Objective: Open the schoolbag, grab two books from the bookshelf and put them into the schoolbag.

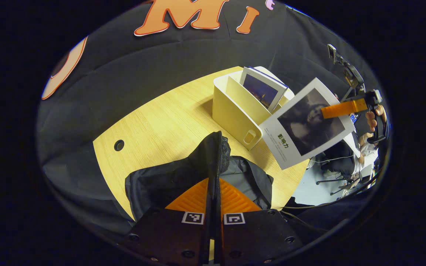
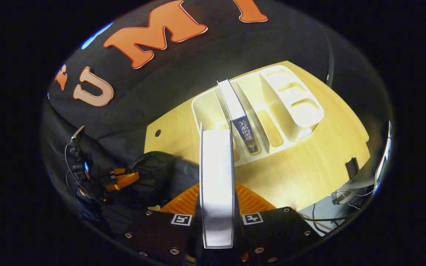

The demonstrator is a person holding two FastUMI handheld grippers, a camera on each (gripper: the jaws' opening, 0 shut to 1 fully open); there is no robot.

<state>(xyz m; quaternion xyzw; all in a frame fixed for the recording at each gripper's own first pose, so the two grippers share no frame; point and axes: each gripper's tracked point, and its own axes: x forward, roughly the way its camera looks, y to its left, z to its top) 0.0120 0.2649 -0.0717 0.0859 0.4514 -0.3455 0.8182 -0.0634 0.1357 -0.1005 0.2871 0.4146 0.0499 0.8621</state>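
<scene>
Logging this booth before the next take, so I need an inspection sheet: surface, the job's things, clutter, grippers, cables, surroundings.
Surface: light wooden table with a round cable hole.
Job's things: black schoolbag on the table; cream bookshelf with one book standing in a slot; a second book held in the air.
Clutter: nothing seen.
Grippers: left gripper with jaws shut on the schoolbag's edge; right gripper with jaws shut on the second book.
Cables: loose cables below the table's edge.
Surroundings: black cloth wall; a camera stand beyond the table.
</scene>
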